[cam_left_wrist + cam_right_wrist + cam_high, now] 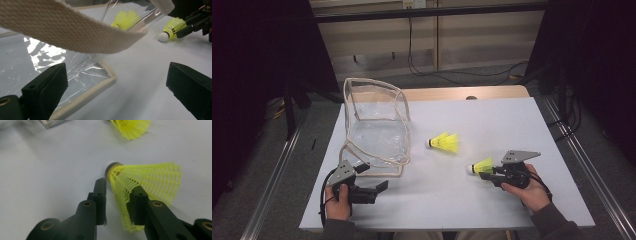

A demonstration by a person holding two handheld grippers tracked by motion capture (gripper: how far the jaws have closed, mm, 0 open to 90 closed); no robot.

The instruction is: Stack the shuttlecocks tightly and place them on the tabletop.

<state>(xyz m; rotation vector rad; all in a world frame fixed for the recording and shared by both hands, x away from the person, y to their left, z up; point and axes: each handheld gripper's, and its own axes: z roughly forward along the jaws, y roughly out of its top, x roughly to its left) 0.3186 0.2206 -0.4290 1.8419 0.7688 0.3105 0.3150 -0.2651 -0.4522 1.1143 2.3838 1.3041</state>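
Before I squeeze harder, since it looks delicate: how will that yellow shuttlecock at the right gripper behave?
The shuttlecock probably weighs very little. Its thin mesh skirt already looks dented at the right gripper, so it likely buckles easily. Pushed, it may roll in a curve around its rounded white cork.

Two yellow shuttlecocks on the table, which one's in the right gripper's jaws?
The nearer shuttlecock, toward the person's right: the right gripper pinches its skirt. The other shuttlecock lies free mid-table, closer to the clear bag.
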